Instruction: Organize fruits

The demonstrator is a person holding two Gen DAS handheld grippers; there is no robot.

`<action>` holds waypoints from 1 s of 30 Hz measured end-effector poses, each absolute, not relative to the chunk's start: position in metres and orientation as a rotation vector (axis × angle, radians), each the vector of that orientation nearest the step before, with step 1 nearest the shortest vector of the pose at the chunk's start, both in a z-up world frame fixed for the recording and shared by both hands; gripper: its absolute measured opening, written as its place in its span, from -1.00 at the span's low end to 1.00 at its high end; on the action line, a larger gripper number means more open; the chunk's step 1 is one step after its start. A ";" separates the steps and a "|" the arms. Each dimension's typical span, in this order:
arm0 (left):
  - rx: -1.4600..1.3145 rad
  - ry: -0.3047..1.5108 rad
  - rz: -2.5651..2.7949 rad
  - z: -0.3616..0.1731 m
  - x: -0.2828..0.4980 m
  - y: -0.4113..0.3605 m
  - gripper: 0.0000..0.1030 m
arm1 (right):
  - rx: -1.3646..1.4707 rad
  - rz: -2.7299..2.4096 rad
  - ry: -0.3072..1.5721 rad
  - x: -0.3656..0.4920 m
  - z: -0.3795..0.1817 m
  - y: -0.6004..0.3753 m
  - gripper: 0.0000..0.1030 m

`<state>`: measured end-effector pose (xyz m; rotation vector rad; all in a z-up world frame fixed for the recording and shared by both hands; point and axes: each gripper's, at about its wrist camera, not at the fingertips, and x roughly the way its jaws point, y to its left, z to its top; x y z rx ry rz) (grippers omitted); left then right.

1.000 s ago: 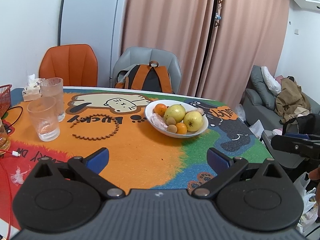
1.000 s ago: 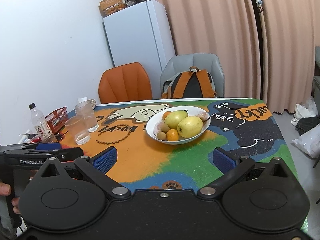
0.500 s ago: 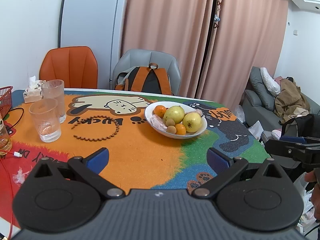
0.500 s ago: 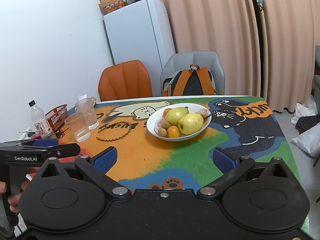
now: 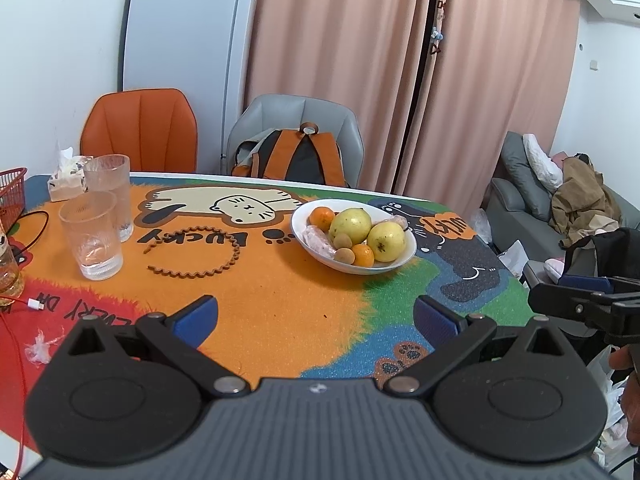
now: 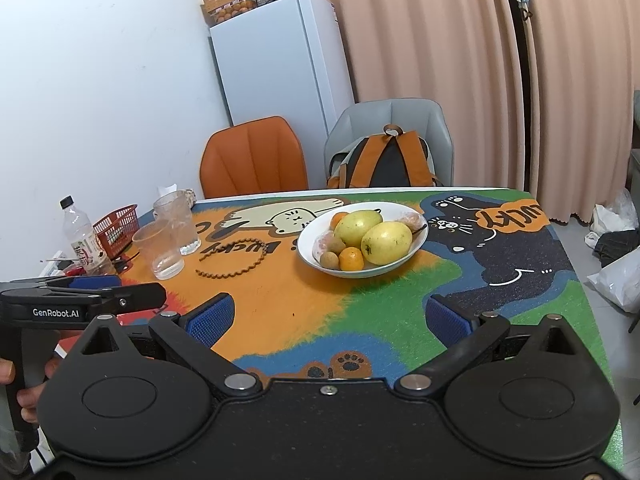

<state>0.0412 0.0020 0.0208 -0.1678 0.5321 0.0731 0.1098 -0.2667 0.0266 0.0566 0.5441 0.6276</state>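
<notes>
Both my grippers hovered empty over the near table edge, left gripper and right gripper each with fingers spread wide. Ahead sat the white fruit bowl holding two yellow pears, small oranges and longans.

I hold my left gripper and right gripper level short of the fruit bowl, side by side, jaws spread wide, nothing between them
</notes>
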 end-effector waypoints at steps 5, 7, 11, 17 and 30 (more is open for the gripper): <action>-0.172 0.529 0.074 0.021 0.040 0.005 0.99 | 0.047 0.630 0.541 0.107 0.028 -0.263 1.00; -0.175 0.531 0.076 0.021 0.040 0.005 0.99 | 0.045 0.631 0.540 0.107 0.029 -0.262 1.00; -0.179 0.529 0.078 0.022 0.039 0.006 0.99 | 0.047 0.630 0.543 0.107 0.030 -0.263 1.00; -0.176 0.530 0.075 0.023 0.038 0.006 0.99 | 0.052 0.629 0.543 0.108 0.031 -0.264 1.00; -0.168 0.532 0.068 0.024 0.037 0.004 0.99 | 0.050 0.627 0.543 0.109 0.031 -0.264 1.00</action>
